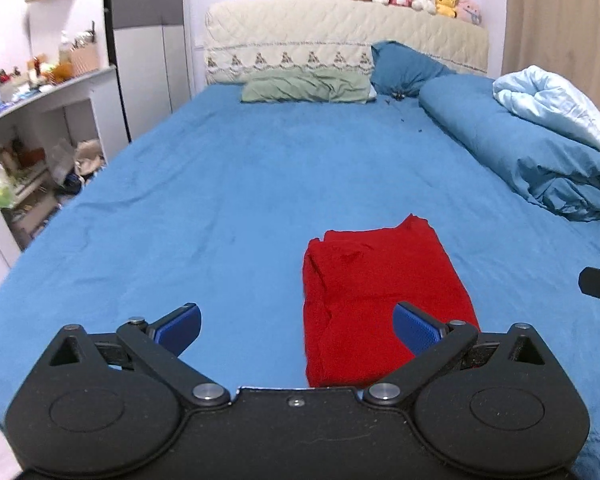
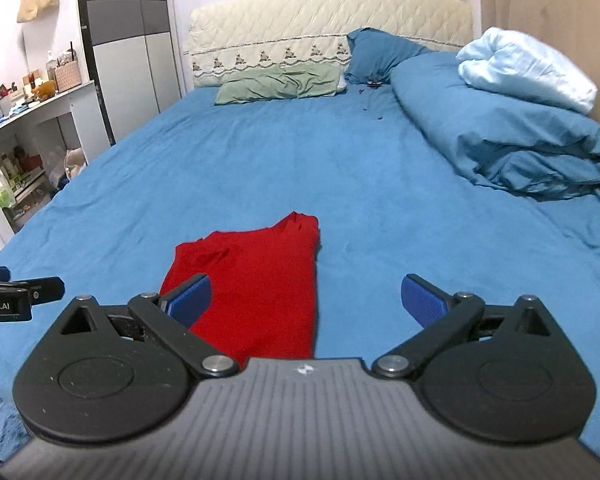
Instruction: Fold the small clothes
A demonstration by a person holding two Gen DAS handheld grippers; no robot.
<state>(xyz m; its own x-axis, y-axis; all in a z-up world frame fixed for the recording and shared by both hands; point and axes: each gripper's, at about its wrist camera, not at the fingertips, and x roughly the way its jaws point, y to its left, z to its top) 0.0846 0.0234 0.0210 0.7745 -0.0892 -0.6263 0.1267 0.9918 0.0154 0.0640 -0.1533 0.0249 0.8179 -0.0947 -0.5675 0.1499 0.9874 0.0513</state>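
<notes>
A red garment lies folded into a long narrow strip on the blue bedsheet, near the bed's front edge. It also shows in the right wrist view. My left gripper is open and empty, just in front of the garment's near end, with its right pad over the cloth. My right gripper is open and empty, with its left pad over the garment's near left part. The near end of the garment is hidden behind both gripper bodies.
A rolled blue duvet with a pale blue blanket lies along the right side. Green and blue pillows lie at the headboard. A cluttered shelf unit stands left of the bed.
</notes>
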